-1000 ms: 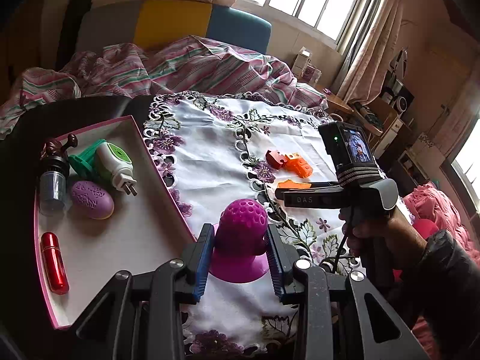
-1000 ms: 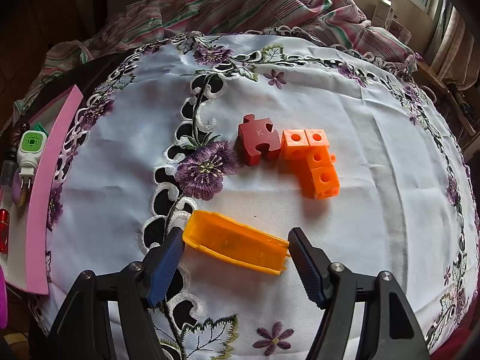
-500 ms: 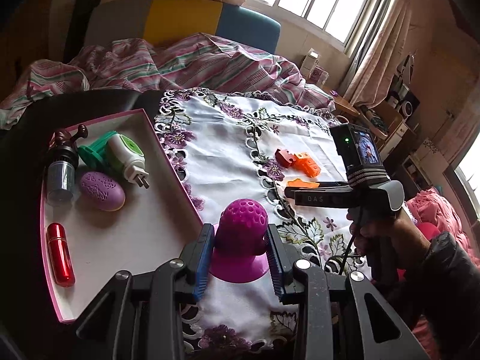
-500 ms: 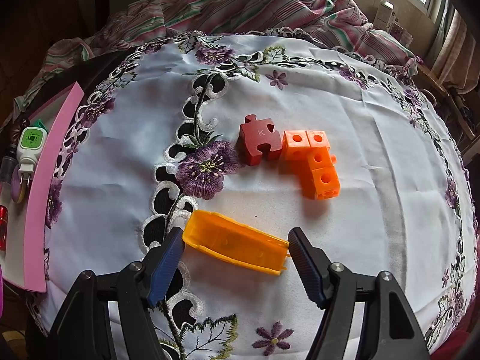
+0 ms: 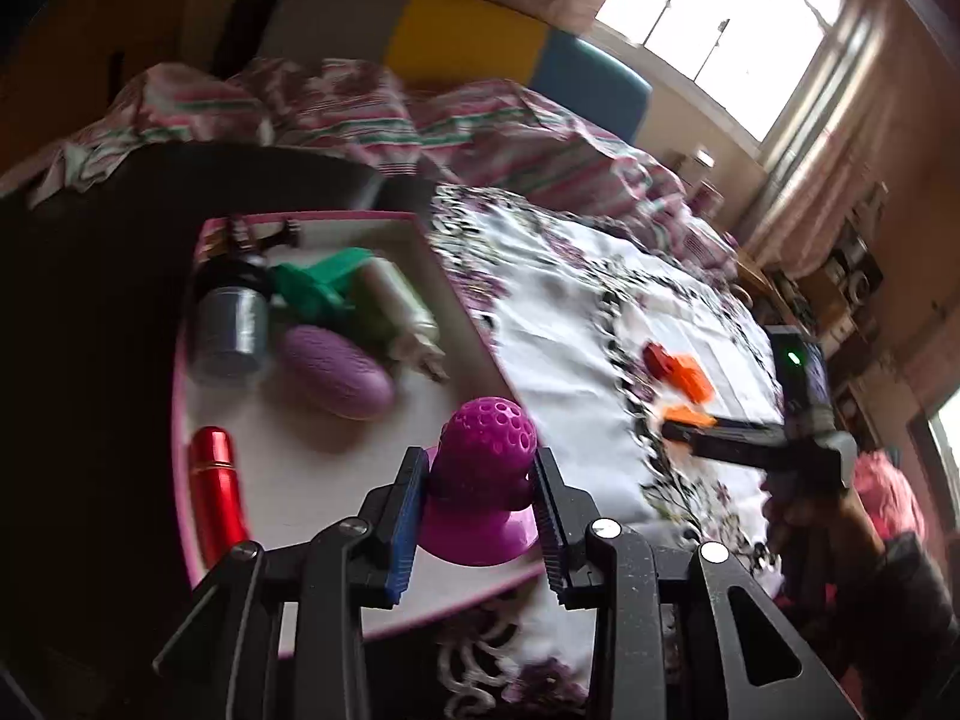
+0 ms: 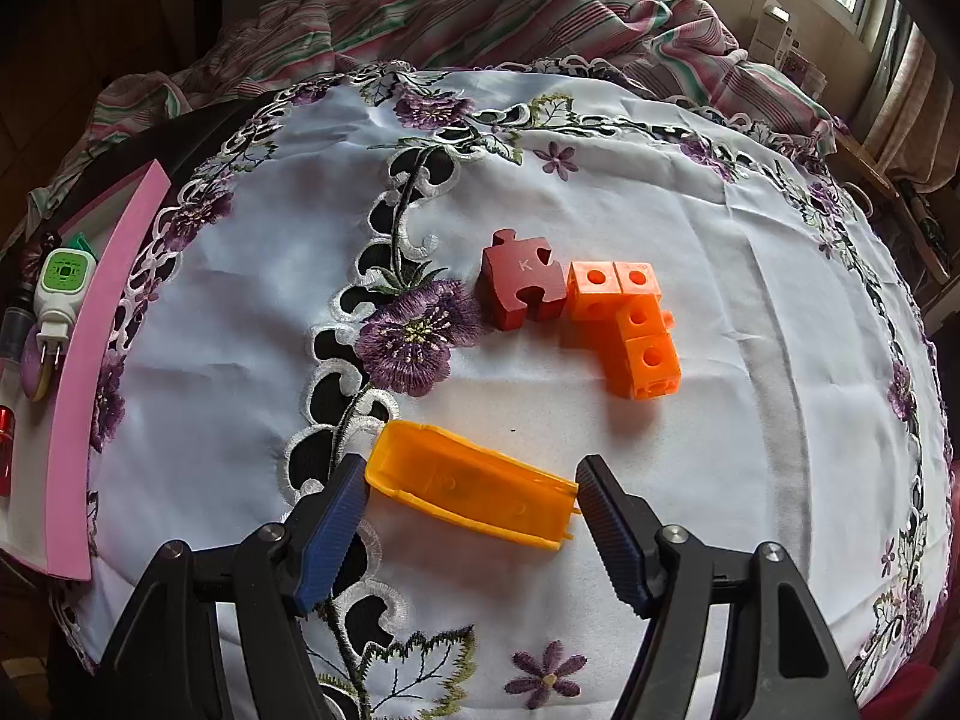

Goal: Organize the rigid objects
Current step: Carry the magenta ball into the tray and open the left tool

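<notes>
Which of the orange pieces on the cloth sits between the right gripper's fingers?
The long translucent orange trough; the orange cube cluster lies farther off, beside the red puzzle piece.

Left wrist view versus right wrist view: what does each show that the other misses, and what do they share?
Only the left wrist view shows the left claw shut on the magenta dimpled knob over the pink-rimmed tray, plus the grey jar and a window.

Only the right wrist view shows the right claw around the orange clip, the K on the red puzzle piece, and the holes in the orange cubes.

Both show the embroidered cloth, the tray, the green-and-white plug and the striped bedding.
</notes>
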A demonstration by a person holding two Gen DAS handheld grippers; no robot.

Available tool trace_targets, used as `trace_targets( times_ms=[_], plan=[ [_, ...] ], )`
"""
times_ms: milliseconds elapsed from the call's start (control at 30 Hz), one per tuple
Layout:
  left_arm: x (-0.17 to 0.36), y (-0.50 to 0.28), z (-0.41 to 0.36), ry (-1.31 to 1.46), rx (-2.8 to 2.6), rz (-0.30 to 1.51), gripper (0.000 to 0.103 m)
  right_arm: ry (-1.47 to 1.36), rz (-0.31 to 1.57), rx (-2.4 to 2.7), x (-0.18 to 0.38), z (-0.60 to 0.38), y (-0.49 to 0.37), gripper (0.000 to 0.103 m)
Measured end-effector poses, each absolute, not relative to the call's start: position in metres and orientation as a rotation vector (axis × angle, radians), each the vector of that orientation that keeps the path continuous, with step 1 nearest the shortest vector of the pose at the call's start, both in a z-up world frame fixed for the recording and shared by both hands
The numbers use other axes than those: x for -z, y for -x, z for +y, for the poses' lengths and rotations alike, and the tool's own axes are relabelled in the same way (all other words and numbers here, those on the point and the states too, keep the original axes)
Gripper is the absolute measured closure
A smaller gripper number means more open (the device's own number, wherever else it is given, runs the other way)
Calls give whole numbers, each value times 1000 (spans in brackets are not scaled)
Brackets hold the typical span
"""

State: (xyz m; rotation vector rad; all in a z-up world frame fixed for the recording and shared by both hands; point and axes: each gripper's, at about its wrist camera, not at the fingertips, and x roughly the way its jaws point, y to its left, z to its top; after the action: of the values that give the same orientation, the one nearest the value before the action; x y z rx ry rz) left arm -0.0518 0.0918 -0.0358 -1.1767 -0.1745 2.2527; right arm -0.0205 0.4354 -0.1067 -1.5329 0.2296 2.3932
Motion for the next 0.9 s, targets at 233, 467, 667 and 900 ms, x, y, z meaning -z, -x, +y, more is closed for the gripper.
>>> trace_targets(
  times_ms=[233,467,667,900],
  plan=[
    [45,87,62,1239,-2298,-344,68,1537,225,-2394,106,435,21,31],
    [57,114,47,1321,-2286,-538,68,1541,216,-2397,106,434,21,31],
    [73,125,40,1421,-2290,-570,68,1541,215,-2396,106,434,21,31],
    [83,121,46,1405,-2372,-361,64,1543,211,-2396,106,433,22,31]
  ],
)
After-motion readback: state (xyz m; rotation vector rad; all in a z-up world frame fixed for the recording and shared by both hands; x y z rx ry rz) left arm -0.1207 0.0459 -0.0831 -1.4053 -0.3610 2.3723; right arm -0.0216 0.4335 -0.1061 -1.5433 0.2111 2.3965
